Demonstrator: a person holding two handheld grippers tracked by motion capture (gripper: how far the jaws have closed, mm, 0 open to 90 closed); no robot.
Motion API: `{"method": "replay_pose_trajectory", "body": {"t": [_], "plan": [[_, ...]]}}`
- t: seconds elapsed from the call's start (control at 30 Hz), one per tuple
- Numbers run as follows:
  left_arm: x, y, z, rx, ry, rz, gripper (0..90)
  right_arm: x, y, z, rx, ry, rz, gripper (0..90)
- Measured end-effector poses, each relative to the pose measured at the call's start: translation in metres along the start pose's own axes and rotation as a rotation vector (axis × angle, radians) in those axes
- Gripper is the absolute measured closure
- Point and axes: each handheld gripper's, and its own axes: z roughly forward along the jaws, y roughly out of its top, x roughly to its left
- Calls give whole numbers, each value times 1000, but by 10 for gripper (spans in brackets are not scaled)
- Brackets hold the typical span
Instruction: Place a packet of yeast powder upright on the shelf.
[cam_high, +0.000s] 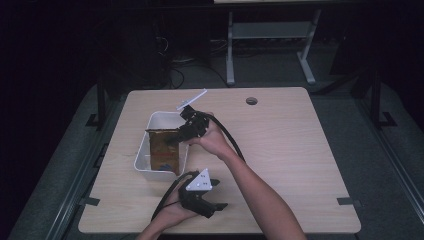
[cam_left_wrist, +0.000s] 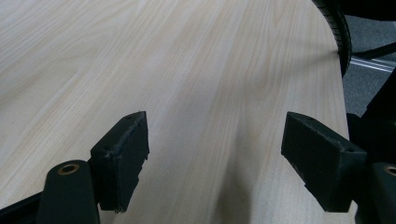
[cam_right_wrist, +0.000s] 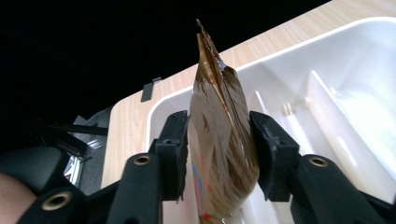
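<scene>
A shiny brown foil snack bag (cam_right_wrist: 219, 140) stands edge-on between the jaws of my right gripper (cam_right_wrist: 219, 149), which is shut on it. In the high view that gripper (cam_high: 186, 131) holds the bag (cam_high: 162, 145) over the white plastic bin (cam_high: 145, 162) at the table's left. The bin's white inner dividers (cam_right_wrist: 327, 116) lie behind and below the bag. My left gripper (cam_high: 212, 207) rests low near the table's front edge, open, its black pads (cam_left_wrist: 122, 154) wide apart with bare wood between them.
The light wooden table (cam_high: 290, 150) has a round cable hole (cam_high: 251, 101) at the back. A black cable (cam_high: 230, 140) trails from the right gripper along the forearm. A dark wheel (cam_left_wrist: 338, 32) and floor lie beyond the table's edge. Table legs (cam_high: 230, 50) stand behind.
</scene>
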Motion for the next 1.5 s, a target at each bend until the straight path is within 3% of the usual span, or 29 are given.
{"method": "replay_pose_trajectory", "body": {"t": [0.8,1.5], "plan": [[0,0,1,1,-5,-7,228,-6,-28,-65,-68,-58,25,440],[-1,1,2,-2,-3,-7,228,-8,-65,-120,-128,-115,63,412]]}}
